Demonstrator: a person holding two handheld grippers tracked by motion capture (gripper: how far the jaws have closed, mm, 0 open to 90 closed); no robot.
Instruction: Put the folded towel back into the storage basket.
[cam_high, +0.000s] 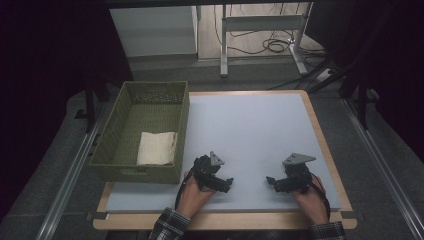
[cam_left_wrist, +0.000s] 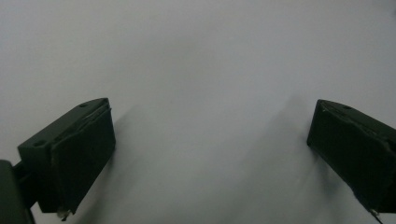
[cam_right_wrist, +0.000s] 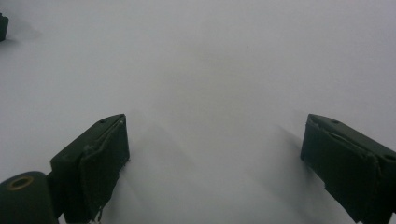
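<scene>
The worktop (cam_high: 250, 135) is the biggest thing here. It is a flat, smooth, pale grey board with a light wooden edge around it.

Next comes the basket (cam_high: 112, 140). It is a green woven box with straight sides, and it sits on the left part of the worktop, its near wall just beside the left gripper. Inside it, at the end close to the person, lies a folded cloth (cam_high: 156, 148). The cloth is cream-white, soft-looking and shaped like a rectangle.

The left gripper (cam_high: 227, 184) is black and blocky, with a grey three-cornered plate on top. A hand holds it low over the bare worktop. In the left gripper view its jaws are spread wide with nothing between them.

The right gripper (cam_high: 270, 180) looks the same and points toward the left one. They are near each other but apart. Its jaws are spread wide and empty too.
</scene>
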